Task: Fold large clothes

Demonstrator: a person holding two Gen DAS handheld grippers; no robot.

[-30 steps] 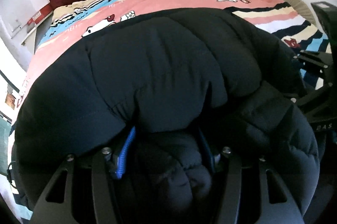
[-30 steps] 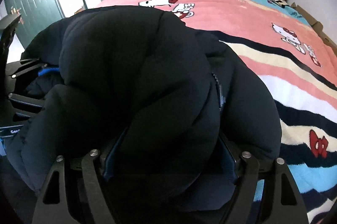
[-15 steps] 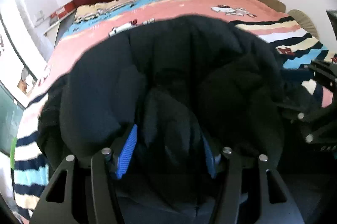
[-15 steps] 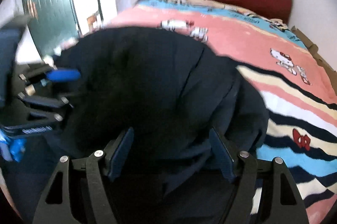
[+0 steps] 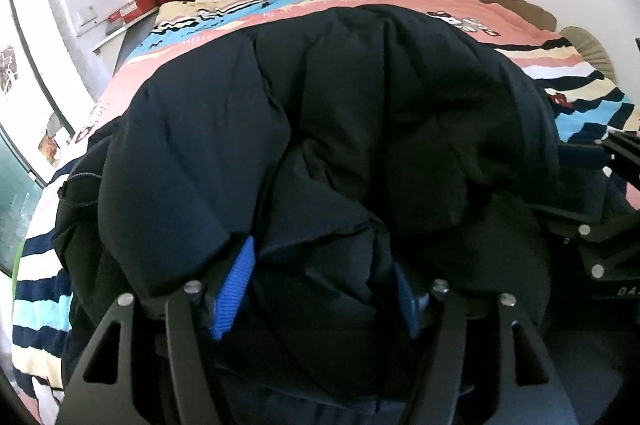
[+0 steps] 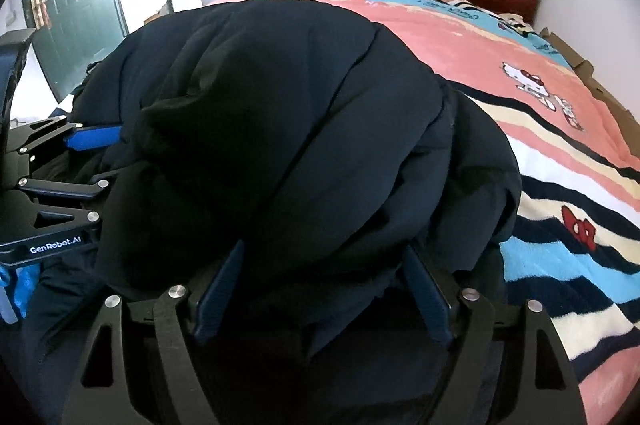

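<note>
Navy padded jacket [image 5: 340, 145] lies bunched on my striped cartoon blanket [image 6: 560, 185]; my left tongs [image 5: 324, 289] and right tongs [image 6: 320, 285] each clench a thick fold of it.

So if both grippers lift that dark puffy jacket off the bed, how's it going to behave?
The jacket will probably sag and spill, since it bulges loosely around the left gripper and right gripper. Its quilted, puffed panels suggest it is light for its bulk. The smooth shell looks slippery, so layers may slide apart.
</note>
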